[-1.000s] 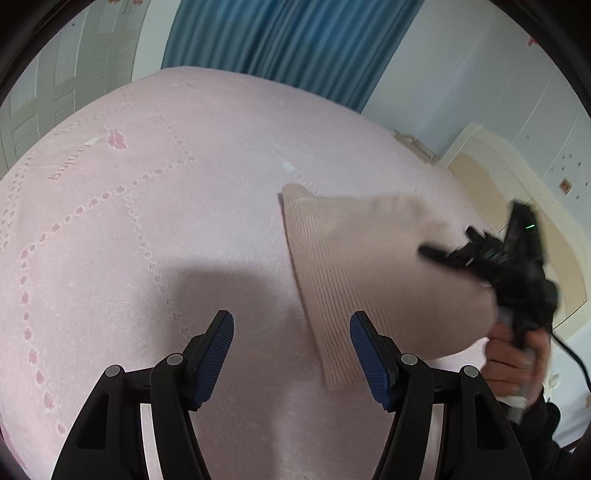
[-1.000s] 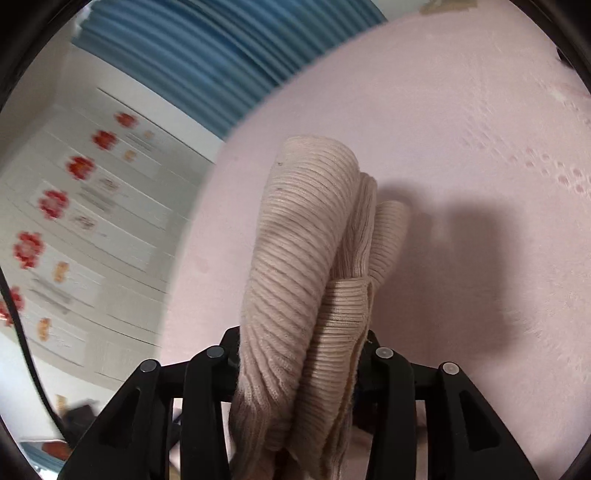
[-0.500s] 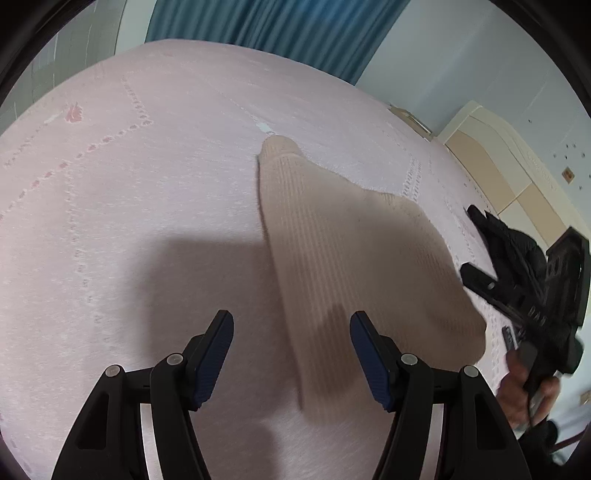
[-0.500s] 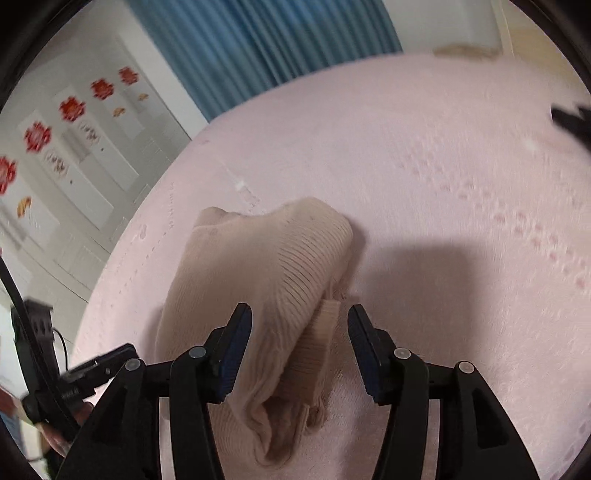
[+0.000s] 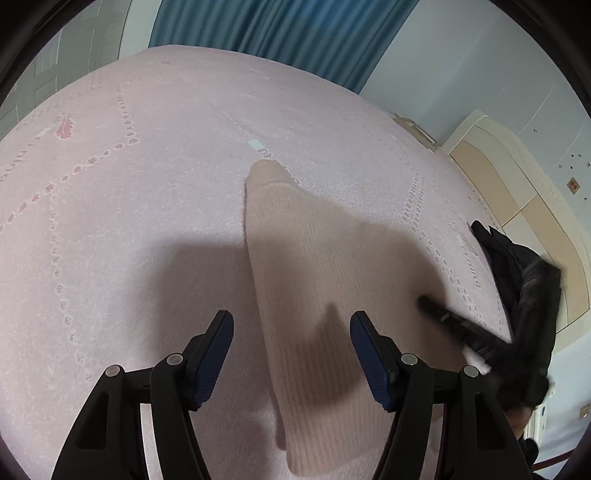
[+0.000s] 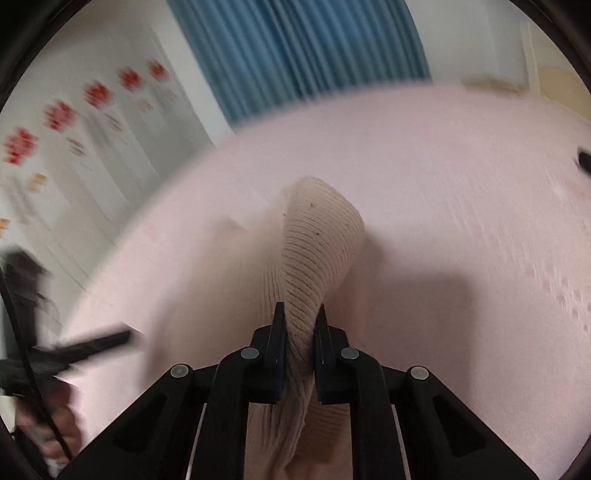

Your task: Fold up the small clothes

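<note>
A beige ribbed knit garment point(image 5: 314, 258) lies folded lengthwise on the pink bedspread point(image 5: 147, 184). My left gripper point(image 5: 291, 319) hovers open above its near end, its blue pads apart and touching nothing. At the garment's right edge a blurred black finger point(image 5: 439, 314) of the right gripper reaches in. In the right wrist view my right gripper point(image 6: 300, 310) is closing, with its pads pressing on a raised ridge of the knit garment point(image 6: 321, 236). A blurred finger point(image 6: 99, 341) of the left gripper shows at the left of that view.
A black garment point(image 5: 524, 295) lies at the bed's right edge beside a cream headboard point(image 5: 517, 177). Blue curtains point(image 5: 280, 33) hang beyond the bed. A white wardrobe with red flower stickers point(image 6: 96, 92) stands to the left. A person's hand point(image 6: 55, 424) shows at the lower left.
The right gripper let the lifted garment down, opened over it, and has now shut on a ridge of its fabric. The left gripper moved in over the garment's near end.
</note>
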Demonstrator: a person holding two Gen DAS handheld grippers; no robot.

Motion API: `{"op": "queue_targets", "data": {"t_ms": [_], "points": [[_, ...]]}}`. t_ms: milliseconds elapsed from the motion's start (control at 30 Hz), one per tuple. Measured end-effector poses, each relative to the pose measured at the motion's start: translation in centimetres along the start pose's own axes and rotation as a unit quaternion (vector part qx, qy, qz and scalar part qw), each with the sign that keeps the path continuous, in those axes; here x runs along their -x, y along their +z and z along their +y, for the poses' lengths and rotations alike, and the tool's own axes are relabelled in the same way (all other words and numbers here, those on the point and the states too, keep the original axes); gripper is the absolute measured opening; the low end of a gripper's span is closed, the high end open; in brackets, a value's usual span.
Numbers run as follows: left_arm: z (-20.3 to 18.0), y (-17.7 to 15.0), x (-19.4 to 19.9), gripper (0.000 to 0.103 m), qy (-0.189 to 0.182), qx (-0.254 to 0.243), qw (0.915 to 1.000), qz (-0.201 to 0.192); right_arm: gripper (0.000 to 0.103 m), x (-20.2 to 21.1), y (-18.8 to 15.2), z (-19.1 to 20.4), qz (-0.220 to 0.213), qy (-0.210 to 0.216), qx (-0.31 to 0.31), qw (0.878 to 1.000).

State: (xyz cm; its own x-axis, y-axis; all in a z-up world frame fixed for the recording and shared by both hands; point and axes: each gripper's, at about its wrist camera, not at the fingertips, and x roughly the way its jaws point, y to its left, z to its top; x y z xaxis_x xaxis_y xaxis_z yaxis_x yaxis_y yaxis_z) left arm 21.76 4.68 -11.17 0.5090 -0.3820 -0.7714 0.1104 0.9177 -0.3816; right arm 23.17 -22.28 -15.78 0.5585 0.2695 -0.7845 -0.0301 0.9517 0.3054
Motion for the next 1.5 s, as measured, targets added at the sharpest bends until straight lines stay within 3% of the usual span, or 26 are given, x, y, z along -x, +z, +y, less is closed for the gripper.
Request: {"op": "queue_targets", "data": {"t_ms": [100,133,233,367,433,533,667,933,1067,1233,1333,1433,1467,1500], "points": [[-0.5,0.7,-0.9,0.063,0.007,-0.01,0.9999,-0.003,0.04,1.0,0.0,-0.4,-0.019,-0.021,0.008,1.0],[-0.7,1.0,-1.1,0.063,0.008,-0.016,0.9998,-0.007,0.043,1.4,0.2,-0.4,-0.018,-0.028,0.01,0.999],[-1.0,2.0,-1.7,0.062,0.01,-0.026,0.9992,-0.03,0.043,2.8,1.0,0.1,-0.045,-0.048,0.026,0.997],[-1.6,3.7,-2.8,0.058,-0.011,-0.046,0.9975,-0.053,0.043,2.8,1.9,1.3,-0.074,-0.029,0.05,0.996],[-1.9,4.4,-3.6,0.055,-0.031,-0.056,0.9967,-0.051,0.041,2.0,2.0,1.2,-0.072,-0.016,0.051,0.996],[-2.0,5.3,-5.2,0.054,-0.057,-0.055,0.9961,-0.041,0.036,0.0,2.1,0.6,-0.049,-0.03,0.044,0.997],[-1.8,6.2,-8.0,0.043,-0.037,-0.048,0.9978,-0.025,0.035,-1.9,1.9,-0.2,-0.033,-0.027,0.026,0.999],[-2.3,7.5,-9.5,0.041,-0.007,-0.057,0.998,-0.026,0.037,-3.5,2.8,-1.0,-0.004,-0.048,0.01,0.999],[-2.6,6.8,-8.6,0.042,0.011,-0.07,0.9969,-0.035,0.037,-1.6,3.5,-0.5,-0.007,-0.044,0.008,0.999],[-2.1,4.3,-6.0,0.043,0.018,-0.073,0.9966,-0.033,0.037,2.0,1.3,0.4,-0.028,-0.015,0.022,0.999],[-1.1,2.4,-4.0,0.05,0.009,-0.054,0.9978,-0.037,0.039,3.6,-0.5,0.6,-0.035,0.002,0.015,0.999],[-0.2,0.7,-2.6,0.05,-0.003,-0.029,0.9991,-0.029,0.041,3.4,-1.0,0.8,-0.022,0.009,-0.007,1.0],[0.0,0.4,-2.4,0.05,-0.007,-0.023,0.9994,-0.025,0.04,2.7,-0.8,0.9,-0.009,0.003,-0.01,1.0],[0.2,0.0,-2.2,0.05,-0.01,-0.018,0.9996,-0.02,0.022,2.1,-0.8,1.0,-0.002,0.005,-0.012,1.0]]}}
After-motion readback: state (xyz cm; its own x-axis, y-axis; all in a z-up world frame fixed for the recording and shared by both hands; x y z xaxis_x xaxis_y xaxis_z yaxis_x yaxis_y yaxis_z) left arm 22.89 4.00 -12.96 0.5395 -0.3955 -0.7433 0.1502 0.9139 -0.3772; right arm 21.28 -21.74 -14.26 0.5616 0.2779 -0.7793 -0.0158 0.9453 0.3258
